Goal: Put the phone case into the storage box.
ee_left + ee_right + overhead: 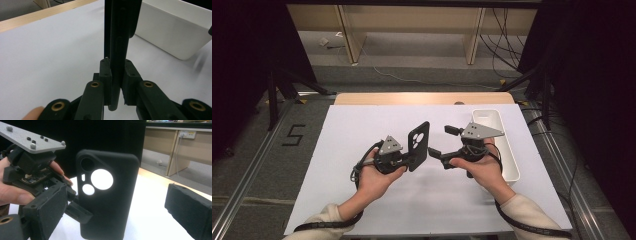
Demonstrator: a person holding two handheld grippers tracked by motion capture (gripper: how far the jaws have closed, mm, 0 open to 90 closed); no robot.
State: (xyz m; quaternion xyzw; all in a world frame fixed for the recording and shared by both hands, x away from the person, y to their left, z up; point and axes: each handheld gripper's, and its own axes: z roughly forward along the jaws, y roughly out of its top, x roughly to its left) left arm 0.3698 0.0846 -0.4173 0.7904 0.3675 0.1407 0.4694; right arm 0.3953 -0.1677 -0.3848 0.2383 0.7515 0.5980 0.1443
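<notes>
A black phone case (pixel 418 145) with round camera cut-outs stands upright above the white sheet, its lower end clamped in my left gripper (pixel 412 160), which is shut on it. In the left gripper view the case (pixel 120 37) rises edge-on from between the jaws of my left gripper (pixel 117 75). My right gripper (pixel 442 141) is just right of the case and points at it with its jaws wide apart. In the right gripper view the case's back (pixel 107 202) faces the camera between the two open pads (pixel 187 207), and neither pad touches it.
A white sheet (pixel 362 125) covers the wooden table (pixel 422 98). A long white bin (pixel 507 150) lies along the sheet's right edge, behind my right hand; its wall (pixel 172 32) shows in the left gripper view. Cables trail from both grippers toward the near edge.
</notes>
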